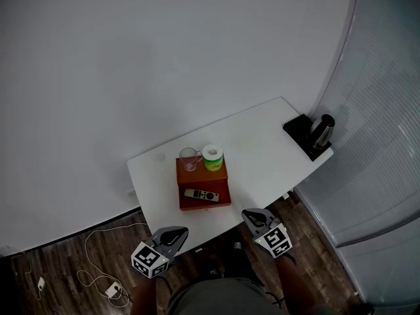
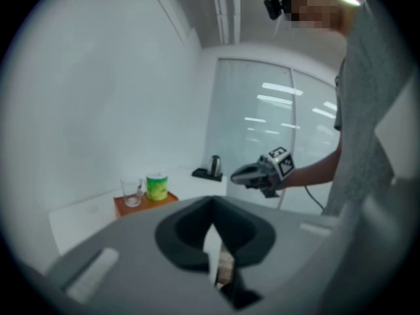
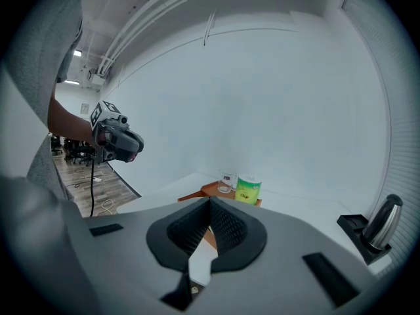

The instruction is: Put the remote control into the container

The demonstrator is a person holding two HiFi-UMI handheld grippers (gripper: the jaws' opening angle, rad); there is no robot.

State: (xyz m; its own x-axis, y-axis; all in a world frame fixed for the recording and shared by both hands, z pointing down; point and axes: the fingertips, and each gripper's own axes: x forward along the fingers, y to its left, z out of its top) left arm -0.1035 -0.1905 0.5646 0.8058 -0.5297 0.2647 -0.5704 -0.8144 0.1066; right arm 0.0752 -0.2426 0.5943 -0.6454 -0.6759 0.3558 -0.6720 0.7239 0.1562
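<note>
Where dark wooden floor planks (image 1: 98, 248) show at the lower left, loose white cables (image 1: 97, 275) lie below a plain white wall (image 1: 164, 58). The left gripper (image 1: 178, 232), its jaws pressed together on nothing, hangs off the near edge of the white rectangular table (image 1: 262, 163). At mid-frame a flat red-brown tray (image 1: 203, 179) carries a clear drinking glass (image 1: 189, 158), a green tub with a white lid (image 1: 212, 157) and, nearer, the slim black remote control (image 1: 201, 194). The right gripper (image 1: 251, 215) is likewise closed and empty. A dark metal kettle (image 1: 321, 130) stands at the table's right corner, beside a curved pale partition (image 1: 380, 143).
</note>
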